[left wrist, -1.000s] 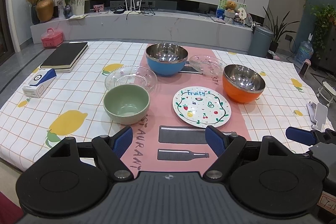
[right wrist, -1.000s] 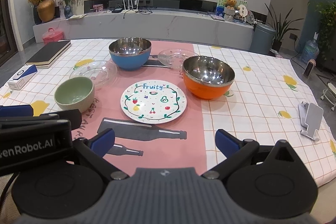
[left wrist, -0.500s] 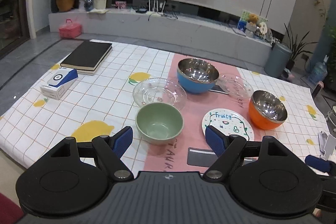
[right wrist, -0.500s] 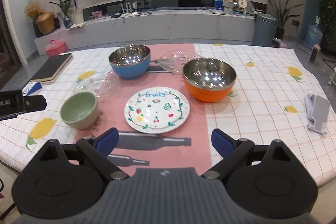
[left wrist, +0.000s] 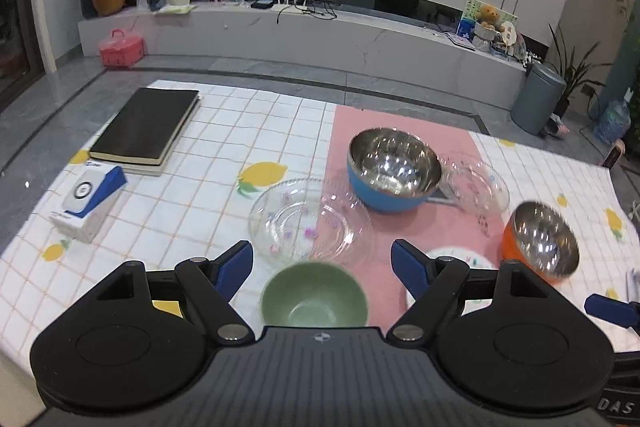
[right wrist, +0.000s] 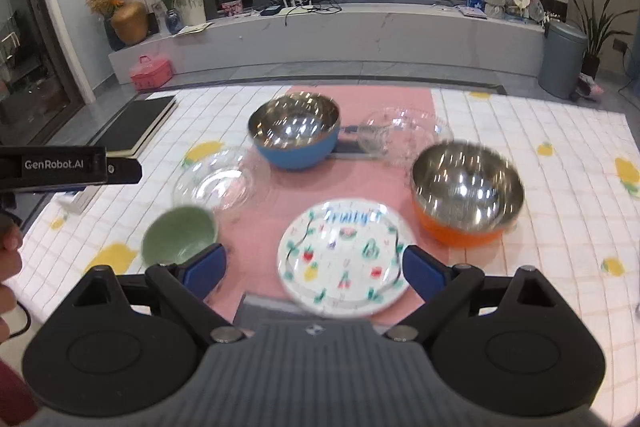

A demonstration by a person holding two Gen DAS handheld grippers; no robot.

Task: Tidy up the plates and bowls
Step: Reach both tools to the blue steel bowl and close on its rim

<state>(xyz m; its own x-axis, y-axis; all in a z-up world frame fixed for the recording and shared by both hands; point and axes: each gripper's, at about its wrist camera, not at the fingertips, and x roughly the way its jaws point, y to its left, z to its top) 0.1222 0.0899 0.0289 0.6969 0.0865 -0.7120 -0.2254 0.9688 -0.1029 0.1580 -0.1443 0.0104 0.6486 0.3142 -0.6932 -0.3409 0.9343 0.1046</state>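
Note:
A green bowl (left wrist: 314,297) (right wrist: 180,235) sits at the near left of the pink runner. My left gripper (left wrist: 322,267) is open and empty above it, fingers either side. Beyond lie a clear glass plate (left wrist: 308,221) (right wrist: 220,183), a blue steel bowl (left wrist: 394,171) (right wrist: 296,133), a second clear plate (left wrist: 476,187) (right wrist: 404,135) and an orange steel bowl (left wrist: 540,241) (right wrist: 466,193). My right gripper (right wrist: 314,271) is open and empty over the "Fruity" plate (right wrist: 344,255), which partly shows in the left wrist view (left wrist: 460,257).
A black notebook (left wrist: 146,125) and a small white-and-blue box (left wrist: 90,197) lie on the left of the checked tablecloth (left wrist: 208,187). The table's near edge runs just below both grippers. The left gripper's body (right wrist: 68,167) shows at the left of the right wrist view.
Both grippers have moved forward and up over the table. The green bowl now lies between the left fingers, the Fruity plate between the right fingers. Both stay open.

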